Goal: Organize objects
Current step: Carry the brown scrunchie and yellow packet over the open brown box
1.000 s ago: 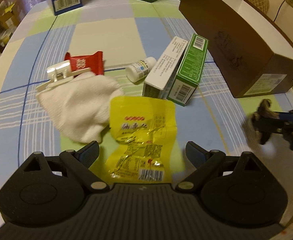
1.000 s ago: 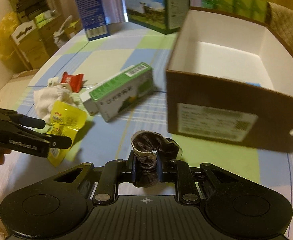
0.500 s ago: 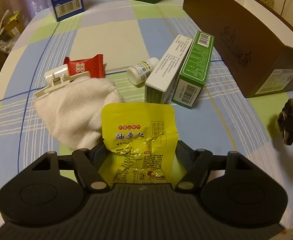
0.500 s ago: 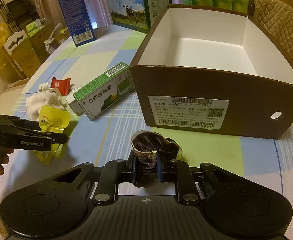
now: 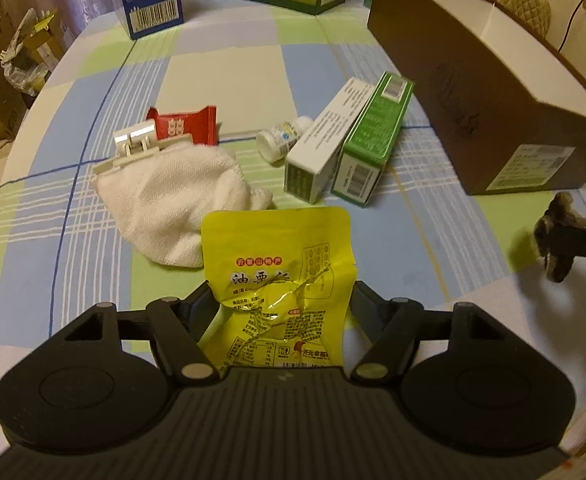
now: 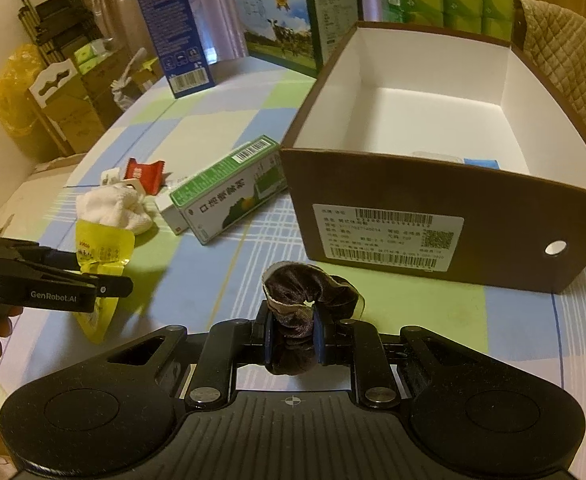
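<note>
On the worktop (image 5: 229, 64) most things still lie loose outside the brown box (image 6: 445, 200), while your right gripper (image 6: 292, 336) clamps its jaws on the dark scrunchie (image 6: 305, 284) and your left gripper (image 5: 283, 300) pinches the yellow snack packet (image 5: 277, 256).

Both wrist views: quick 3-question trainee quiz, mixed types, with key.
1. True or false: the right gripper is shut on a dark scrunchie.
2. The yellow packet sits between the fingers of which gripper? A) left B) right C) neither
3. Fill in: beside the green box, touching it, lies a ___ box.

Key: 1 true; 2 A; 3 white.
</note>
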A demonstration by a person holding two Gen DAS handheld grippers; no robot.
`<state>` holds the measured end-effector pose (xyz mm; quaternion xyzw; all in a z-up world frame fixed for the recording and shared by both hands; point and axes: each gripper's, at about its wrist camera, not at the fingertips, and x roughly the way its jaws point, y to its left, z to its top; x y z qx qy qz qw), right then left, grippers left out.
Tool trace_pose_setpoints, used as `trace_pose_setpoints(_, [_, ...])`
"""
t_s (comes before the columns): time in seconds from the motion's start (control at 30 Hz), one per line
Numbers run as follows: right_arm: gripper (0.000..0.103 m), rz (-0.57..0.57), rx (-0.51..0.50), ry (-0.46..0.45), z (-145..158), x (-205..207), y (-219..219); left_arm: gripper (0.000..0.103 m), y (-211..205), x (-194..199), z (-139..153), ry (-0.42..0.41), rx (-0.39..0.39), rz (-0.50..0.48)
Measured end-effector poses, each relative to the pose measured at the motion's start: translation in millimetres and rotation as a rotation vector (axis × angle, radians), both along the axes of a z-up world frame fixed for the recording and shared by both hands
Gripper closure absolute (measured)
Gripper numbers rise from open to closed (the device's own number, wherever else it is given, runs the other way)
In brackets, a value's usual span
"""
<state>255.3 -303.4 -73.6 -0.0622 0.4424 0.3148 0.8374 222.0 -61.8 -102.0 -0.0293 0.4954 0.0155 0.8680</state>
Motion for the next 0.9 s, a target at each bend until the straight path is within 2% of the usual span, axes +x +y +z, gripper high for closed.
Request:
trace_pose_setpoints(0.57, [0.087, 0.055, 0.096, -0.039, 37.3, 1.4, -13.5, 0.035, -42.8, 11.5, 63.5, -0.083, -0.024, -0.055])
trace_pose_setpoints(0.9, [0.087, 0.027, 0.166, -0.092, 70.3, 15.5, -40.2, 0.035, -90.4, 31.4, 94.0, -0.132, -0.040, -0.148])
